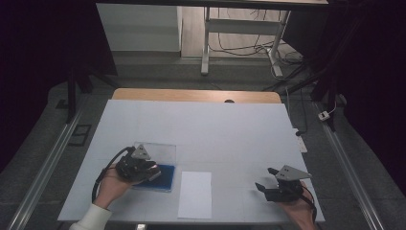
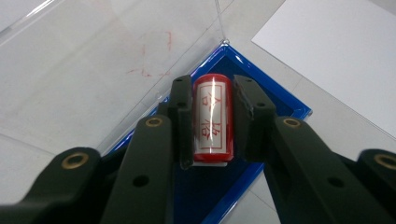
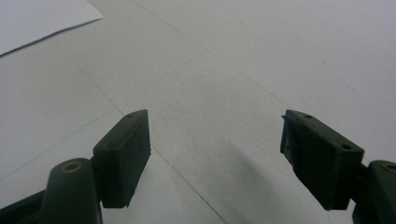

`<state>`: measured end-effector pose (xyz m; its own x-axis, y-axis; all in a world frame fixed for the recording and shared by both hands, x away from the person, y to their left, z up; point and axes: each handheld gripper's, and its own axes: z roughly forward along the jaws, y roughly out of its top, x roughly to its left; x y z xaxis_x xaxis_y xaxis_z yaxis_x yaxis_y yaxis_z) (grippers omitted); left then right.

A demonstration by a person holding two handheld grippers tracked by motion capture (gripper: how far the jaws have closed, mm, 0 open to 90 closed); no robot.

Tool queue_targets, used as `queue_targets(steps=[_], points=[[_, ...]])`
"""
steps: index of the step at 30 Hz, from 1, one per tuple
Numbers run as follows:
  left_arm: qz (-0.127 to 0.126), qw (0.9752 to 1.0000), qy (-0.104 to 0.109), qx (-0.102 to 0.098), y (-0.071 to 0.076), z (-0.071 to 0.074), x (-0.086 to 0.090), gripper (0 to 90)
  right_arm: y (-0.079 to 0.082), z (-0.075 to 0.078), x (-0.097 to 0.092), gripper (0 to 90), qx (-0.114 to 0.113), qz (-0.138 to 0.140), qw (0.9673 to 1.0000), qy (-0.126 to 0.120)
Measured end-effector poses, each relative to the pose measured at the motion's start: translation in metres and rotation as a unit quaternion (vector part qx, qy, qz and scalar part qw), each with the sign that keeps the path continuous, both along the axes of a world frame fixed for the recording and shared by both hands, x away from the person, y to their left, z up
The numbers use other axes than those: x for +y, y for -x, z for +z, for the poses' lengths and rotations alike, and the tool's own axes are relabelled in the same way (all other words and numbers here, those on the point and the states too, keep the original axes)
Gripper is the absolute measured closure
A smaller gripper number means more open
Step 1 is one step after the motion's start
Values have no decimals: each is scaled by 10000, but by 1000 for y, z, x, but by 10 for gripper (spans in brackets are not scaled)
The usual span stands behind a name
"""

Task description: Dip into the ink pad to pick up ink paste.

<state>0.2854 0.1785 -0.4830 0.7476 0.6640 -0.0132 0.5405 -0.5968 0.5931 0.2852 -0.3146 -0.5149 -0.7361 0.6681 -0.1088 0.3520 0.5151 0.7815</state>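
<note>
We are working at a white-covered table [image 1: 201, 129], where a white sheet of paper [image 1: 195, 194] is lying near the front edge between our hands. Just left of it, a blue tray [image 2: 261, 93] with its clear lid [image 2: 93, 60] open is sitting under our left gripper [image 2: 212, 119], whose jaws are clamping a red cylindrical stamp [image 2: 212, 116] over the tray. Our right gripper [image 3: 215, 154] is hovering with jaws wide apart above bare table.

Left hand-held gripper [image 1: 152, 168] over blue case [image 1: 163, 178], beside white sheet [image 1: 195, 194]
</note>
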Motion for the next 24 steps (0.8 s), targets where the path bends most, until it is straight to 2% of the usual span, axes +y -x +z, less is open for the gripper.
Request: queue_targets(steps=[13, 24], points=[[88, 9995, -293, -21, 2, -3, -9, 713, 0, 0, 1, 239, 1, -4, 10000, 0], [90, 9995, -299, -6, 2, -5, -10, 715, 1, 2, 2, 239, -33, 8, 10000, -12]])
